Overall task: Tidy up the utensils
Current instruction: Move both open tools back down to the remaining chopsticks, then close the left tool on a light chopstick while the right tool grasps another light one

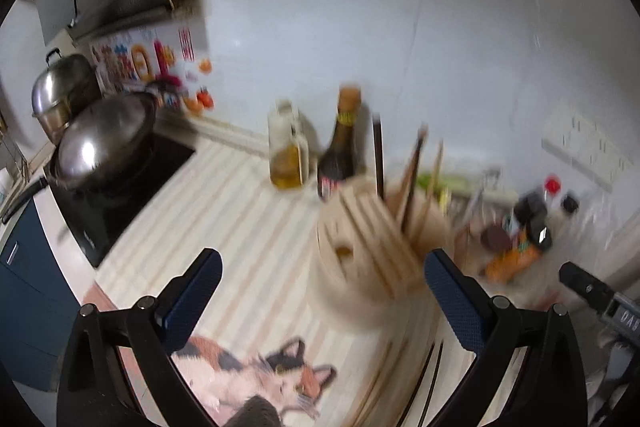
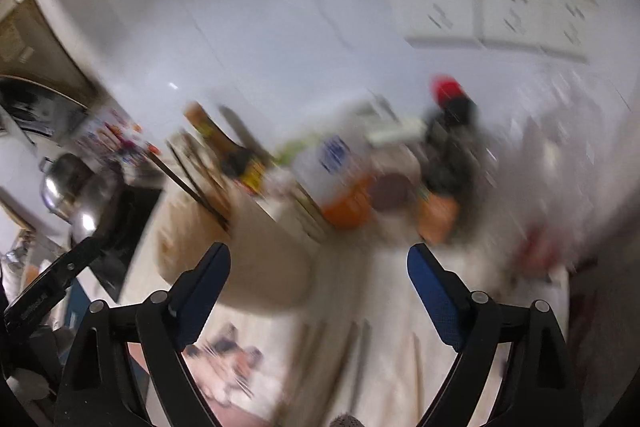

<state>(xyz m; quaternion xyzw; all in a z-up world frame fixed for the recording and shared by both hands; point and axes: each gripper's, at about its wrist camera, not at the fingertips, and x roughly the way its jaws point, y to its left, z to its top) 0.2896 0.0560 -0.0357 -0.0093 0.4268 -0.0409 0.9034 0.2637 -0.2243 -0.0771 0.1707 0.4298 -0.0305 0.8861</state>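
Both tools wide, left tool (image 1: 323, 275) facing chopstick holder (image 1: 372, 251), sauce bottle (image 1: 340, 147) behind, wok (image 1: 104, 143) left

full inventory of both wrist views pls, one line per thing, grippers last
utensil holder: 1, beige, centre of counter, blurred
chopsticks in holder: several, dark and wooden, count unclear
chopsticks on mat: a few, dark and pale, lying in front of the holder
oil jug: 1, clear with yellow oil, by the wall
sauce bottle: 1, dark with orange cap, right of the jug
wok: 1, steel, on the black cooktop
lidded pot: 1, steel, behind the wok
condiment clutter: several, orange, dark, red-capped, right side, too blurred to count
mat: 1, striped, cat print near edge
wall sockets: row, white, on the wall
left gripper: open, blue pads, empty
right gripper: open, blue pads, empty
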